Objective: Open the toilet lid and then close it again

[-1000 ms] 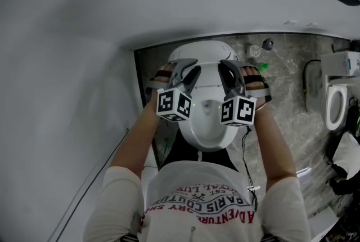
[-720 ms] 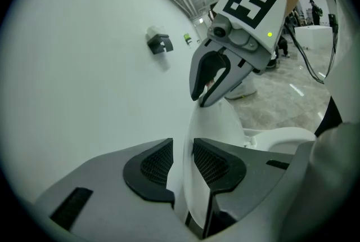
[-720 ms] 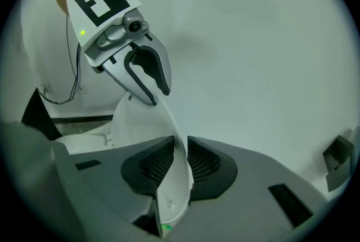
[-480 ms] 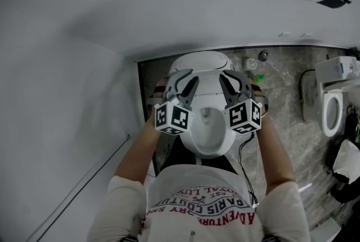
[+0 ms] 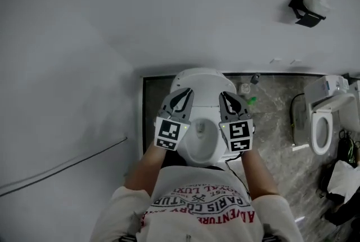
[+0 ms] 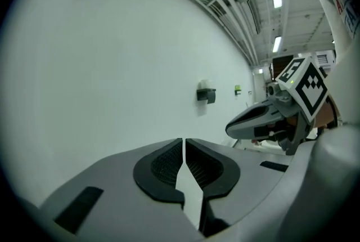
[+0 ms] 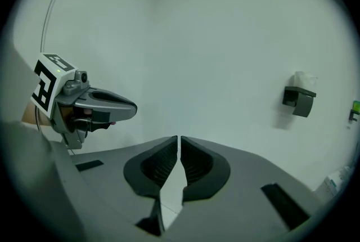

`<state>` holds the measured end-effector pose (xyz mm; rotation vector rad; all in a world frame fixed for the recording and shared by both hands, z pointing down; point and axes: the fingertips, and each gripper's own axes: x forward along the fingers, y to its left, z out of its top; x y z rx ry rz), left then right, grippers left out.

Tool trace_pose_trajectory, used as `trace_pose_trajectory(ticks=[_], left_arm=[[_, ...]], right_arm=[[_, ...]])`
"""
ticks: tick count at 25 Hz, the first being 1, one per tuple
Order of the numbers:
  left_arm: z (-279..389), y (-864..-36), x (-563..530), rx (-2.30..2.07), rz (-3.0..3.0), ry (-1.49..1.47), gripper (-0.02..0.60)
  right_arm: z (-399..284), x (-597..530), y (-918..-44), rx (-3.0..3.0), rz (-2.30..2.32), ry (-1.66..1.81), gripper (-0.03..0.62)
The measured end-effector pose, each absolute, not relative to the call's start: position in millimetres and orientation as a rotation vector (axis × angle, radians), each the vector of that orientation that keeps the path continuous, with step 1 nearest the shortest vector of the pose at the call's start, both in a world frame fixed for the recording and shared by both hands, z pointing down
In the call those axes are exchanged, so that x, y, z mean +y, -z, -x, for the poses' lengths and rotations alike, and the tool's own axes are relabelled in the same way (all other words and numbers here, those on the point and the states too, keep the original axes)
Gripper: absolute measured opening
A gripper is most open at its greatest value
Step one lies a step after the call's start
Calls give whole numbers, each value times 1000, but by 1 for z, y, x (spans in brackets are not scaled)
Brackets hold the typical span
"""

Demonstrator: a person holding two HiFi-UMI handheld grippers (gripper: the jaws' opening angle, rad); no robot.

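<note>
1. The left gripper (image 5: 183, 94) is held up just left of centre in the head view. Its jaws have just been closing. In the left gripper view the pads are pressed together with only a thin slit between them, and nothing's in there, just white wall (image 6: 112, 66) behind.
2. Same deal for the right gripper (image 5: 228, 97), just right of centre. Its jaws have just closed a bit further, and they're together and empty.
3. The toilet (image 5: 197, 80) is dead centre in the head view, backed against the wall, and it shows between and below the two grippers. Honestly can't tell from this angle if the lid is up or down.
4. Both gripper views show bare wall and the other gripper off to the side, not the toilet.
5. A second toilet (image 5: 318, 128) sits at the right edge on the grey marbled floor (image 5: 275, 117).
6. A black wall holder (image 5: 306, 10) hangs in the upper right.
7. The person's printed white shirt (image 5: 197, 207) fills the bottom centre.
</note>
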<state>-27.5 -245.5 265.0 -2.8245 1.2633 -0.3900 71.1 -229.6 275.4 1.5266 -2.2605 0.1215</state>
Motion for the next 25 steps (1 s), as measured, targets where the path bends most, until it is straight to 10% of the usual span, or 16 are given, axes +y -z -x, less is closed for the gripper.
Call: trace_pose_trajectory(ticks=[25], left_arm=[[57, -197, -120, 1563, 2828, 55, 6]], right_arm=[[-74, -114, -215, -2355, -1698, -113, 15]])
